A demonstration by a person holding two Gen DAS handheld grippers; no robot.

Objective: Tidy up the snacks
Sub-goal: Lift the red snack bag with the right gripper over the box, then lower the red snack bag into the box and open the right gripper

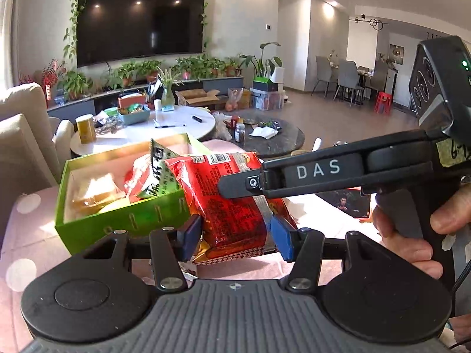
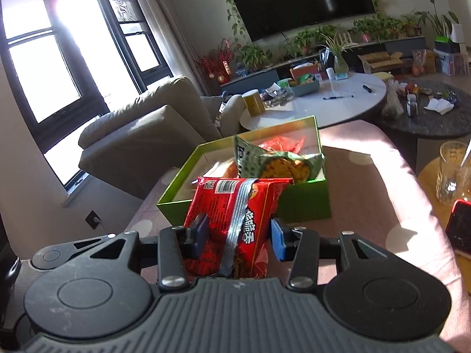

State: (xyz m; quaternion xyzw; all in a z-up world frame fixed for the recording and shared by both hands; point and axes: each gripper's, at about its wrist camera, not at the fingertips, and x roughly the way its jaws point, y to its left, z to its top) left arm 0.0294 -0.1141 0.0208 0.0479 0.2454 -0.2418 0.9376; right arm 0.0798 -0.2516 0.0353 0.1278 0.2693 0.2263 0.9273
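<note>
left gripper [image 1: 235, 232]: grasping crinkly red foil packet [image 1: 232, 206] | right gripper [image 2: 240, 236]: grasping it too | green cardboard box [image 1: 123, 220]: rectangular, open

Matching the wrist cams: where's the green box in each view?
Left wrist: green box sits left of centre, behind the red snack pack.
Right wrist: green box sits centre, just beyond the red snack pack.
Shared landmark: the wall TV, top left in the left view, top right in the right.
</note>
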